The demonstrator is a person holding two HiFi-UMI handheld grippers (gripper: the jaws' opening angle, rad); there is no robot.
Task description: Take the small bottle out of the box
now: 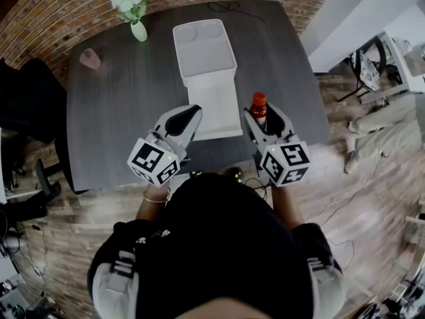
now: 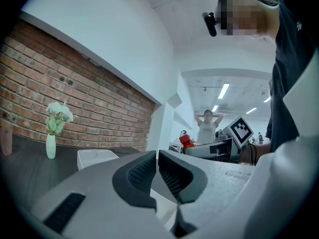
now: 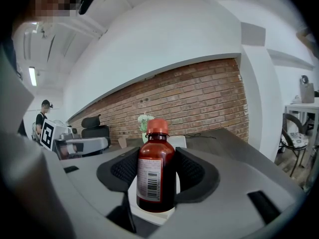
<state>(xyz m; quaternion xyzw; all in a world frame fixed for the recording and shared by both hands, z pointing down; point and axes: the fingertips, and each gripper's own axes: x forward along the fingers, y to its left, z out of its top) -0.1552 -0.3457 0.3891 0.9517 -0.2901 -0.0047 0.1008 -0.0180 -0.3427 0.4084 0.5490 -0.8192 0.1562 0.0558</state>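
Small bottle [image 3: 155,178]: rigid, smooth, judged light; gripped mid-body by right tongs [image 3: 157,158]. Left tongs [image 2: 157,163] nearly closed, empty.

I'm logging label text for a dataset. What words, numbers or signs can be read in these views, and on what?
No words or numbers can be read in any view.
Label on the small bottle in the right tool: barcode and fine print, too small to read.
Cube on the left tool and cube on the right tool: black-and-white square patterns, no letters or digits.
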